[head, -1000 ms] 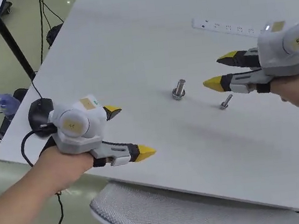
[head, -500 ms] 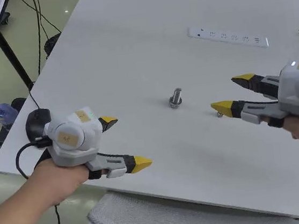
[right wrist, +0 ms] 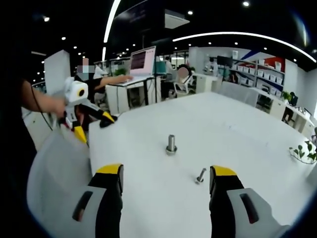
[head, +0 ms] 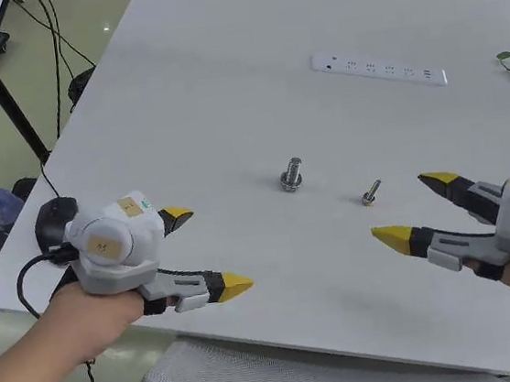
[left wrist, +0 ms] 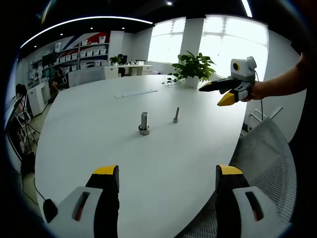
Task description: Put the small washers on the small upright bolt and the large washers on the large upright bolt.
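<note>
Ahead of my left tool (left wrist: 167, 171) the white desk (left wrist: 99, 134) runs to a potted plant (left wrist: 193, 67) and bright windows (left wrist: 230, 32); a grey mesh chair (left wrist: 262, 153) sits to its right, shelves (left wrist: 94, 49) far left.

White table (head: 225, 93), silver large bolt (head: 291, 176), silver small bolt (head: 370, 193), yellow-tipped black fingers (head: 232, 286)

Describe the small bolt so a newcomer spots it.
On the white table, nearer the person than the long power strip, two silvery bolts sit. The small bolt is thinner and shorter than the large bolt and closer to the right gripper.
</note>
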A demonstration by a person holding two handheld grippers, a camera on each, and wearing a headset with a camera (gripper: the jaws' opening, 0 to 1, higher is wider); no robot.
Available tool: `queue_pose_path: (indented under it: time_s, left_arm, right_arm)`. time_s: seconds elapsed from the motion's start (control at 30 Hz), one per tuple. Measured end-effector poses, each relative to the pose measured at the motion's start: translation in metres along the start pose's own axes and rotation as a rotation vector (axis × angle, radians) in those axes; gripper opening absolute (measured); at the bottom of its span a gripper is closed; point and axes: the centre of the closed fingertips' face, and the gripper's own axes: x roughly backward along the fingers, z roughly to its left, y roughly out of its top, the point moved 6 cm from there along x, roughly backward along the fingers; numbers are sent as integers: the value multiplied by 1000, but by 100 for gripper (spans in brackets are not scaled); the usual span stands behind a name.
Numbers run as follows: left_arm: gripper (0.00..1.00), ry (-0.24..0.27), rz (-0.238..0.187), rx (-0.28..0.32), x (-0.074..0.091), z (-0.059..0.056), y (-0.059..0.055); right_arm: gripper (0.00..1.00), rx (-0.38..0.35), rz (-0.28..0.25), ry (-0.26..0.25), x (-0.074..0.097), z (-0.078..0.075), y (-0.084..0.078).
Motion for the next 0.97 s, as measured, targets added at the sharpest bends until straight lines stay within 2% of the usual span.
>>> queue_pose_path:
  time_s: [0.37, 0.6, 0.7, 0.8, 0.97]
  left_arm:
    - [80, -2, 4, 1, 1, -3, 0]
    - [80, -7, 1, 3, 2, -3, 0]
    - [80, -8, 0, 5, 2, -3, 1]
    - [80, -9, 3, 4, 1, -4, 1]
    - [80, -9, 2, 4, 0, -5, 1]
  right_arm:
    - [76, -55, 42, -14, 10, 10, -41]
    - [81, -112, 20, -19, 14, 12, -48]
    - [82, -112, 12, -20, 15, 14, -50]
    - [82, -123, 26, -23, 17, 12, -56]
    - [84, -128, 5, -29, 22, 9, -54]
